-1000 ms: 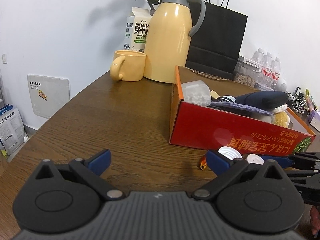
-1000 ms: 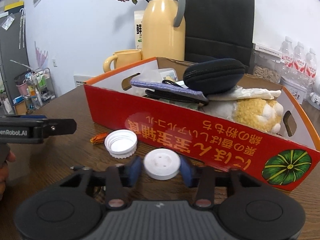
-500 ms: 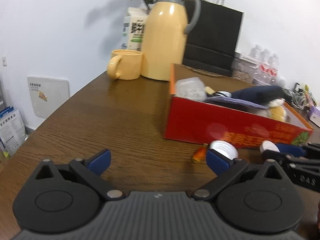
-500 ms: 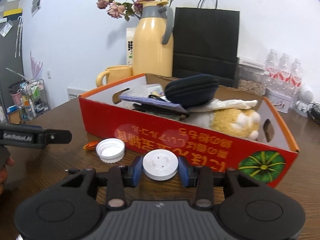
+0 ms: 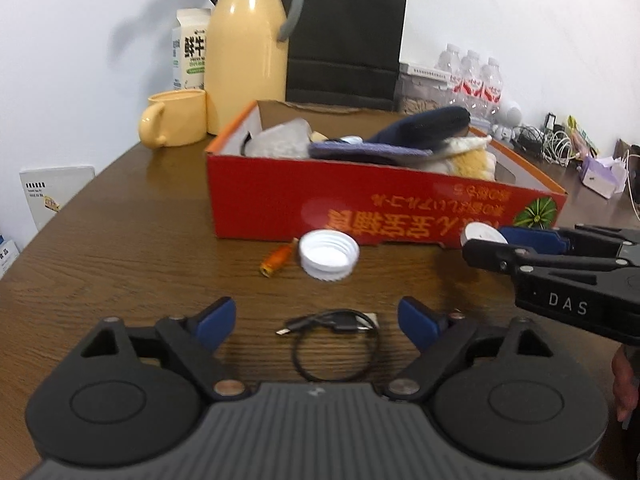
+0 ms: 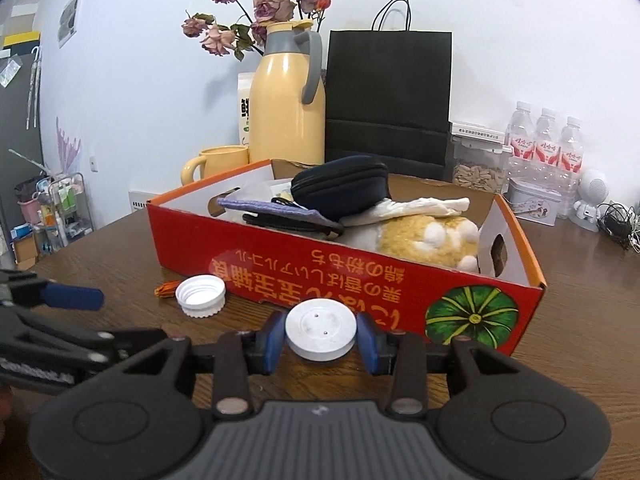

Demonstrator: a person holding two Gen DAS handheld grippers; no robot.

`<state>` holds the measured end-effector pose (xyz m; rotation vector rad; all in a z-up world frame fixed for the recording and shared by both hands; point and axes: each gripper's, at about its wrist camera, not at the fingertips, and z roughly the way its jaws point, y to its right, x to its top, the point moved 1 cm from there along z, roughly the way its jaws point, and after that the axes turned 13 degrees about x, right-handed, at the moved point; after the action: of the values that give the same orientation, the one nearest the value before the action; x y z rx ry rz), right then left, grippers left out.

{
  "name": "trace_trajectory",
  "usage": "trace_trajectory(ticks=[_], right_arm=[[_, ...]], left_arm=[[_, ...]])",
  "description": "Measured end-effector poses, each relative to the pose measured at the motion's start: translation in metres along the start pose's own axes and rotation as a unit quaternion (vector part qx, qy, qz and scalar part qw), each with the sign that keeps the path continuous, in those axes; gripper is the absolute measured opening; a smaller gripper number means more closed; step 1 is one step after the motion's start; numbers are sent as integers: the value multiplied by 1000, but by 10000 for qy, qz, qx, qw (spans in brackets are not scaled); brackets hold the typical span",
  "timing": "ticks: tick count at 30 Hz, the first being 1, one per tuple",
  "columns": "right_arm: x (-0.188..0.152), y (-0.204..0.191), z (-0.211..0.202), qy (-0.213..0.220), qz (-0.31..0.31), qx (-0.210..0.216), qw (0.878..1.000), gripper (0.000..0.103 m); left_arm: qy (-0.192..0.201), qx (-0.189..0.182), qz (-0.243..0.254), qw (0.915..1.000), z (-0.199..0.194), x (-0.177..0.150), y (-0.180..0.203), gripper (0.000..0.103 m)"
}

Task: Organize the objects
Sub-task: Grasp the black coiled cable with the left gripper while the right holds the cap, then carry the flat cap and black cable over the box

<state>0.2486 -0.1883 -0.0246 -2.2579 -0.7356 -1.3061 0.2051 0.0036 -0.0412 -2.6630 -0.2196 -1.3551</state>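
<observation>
A coiled black cable lies on the wooden table between the blue fingertips of my left gripper. Its jaws are closing and the pads stand clear of the cable. Beyond it lie a white screw cap and a small orange item, in front of the red cardboard box. My right gripper is shut on a flat white round disc, held just before the box's front wall. The left wrist view shows this right gripper at the right edge.
The box holds a dark pouch, cloths and a yellow plush toy. Behind it stand a yellow thermos, a yellow mug, a milk carton, a black paper bag and water bottles. Tangled cables lie far right.
My left gripper has swung to the right, which brought the black cable between its fingers, and its jaws have narrowed. The right gripper has drawn back a little from the box, still gripping the disc.
</observation>
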Motion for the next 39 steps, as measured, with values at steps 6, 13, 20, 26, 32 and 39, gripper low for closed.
trace_trajectory(ticks=[6, 13, 20, 26, 32, 39], right_arm=[[-2, 2, -7, 67, -4, 88, 9999, 38], [-3, 0, -11, 108, -80, 196, 9997, 38], [-4, -1, -13, 125, -114, 245, 9996, 38], [-4, -1, -13, 130, -118, 246, 9995, 38], [-4, -1, -13, 131, -123, 244, 9995, 38], [-4, -2, -14, 133, -118, 236, 9996, 38]], left_arm=[[-101, 282, 1, 9996, 5, 0, 11, 87], [-133, 463, 81, 9988, 5, 0, 14, 68], [-62, 332, 99, 9994, -2, -3, 16, 51], [-20, 285, 44, 9996, -5, -3, 14, 49], [37, 245, 39, 9997, -9, -2, 13, 44], [118, 198, 10, 9997, -14, -1, 12, 43]])
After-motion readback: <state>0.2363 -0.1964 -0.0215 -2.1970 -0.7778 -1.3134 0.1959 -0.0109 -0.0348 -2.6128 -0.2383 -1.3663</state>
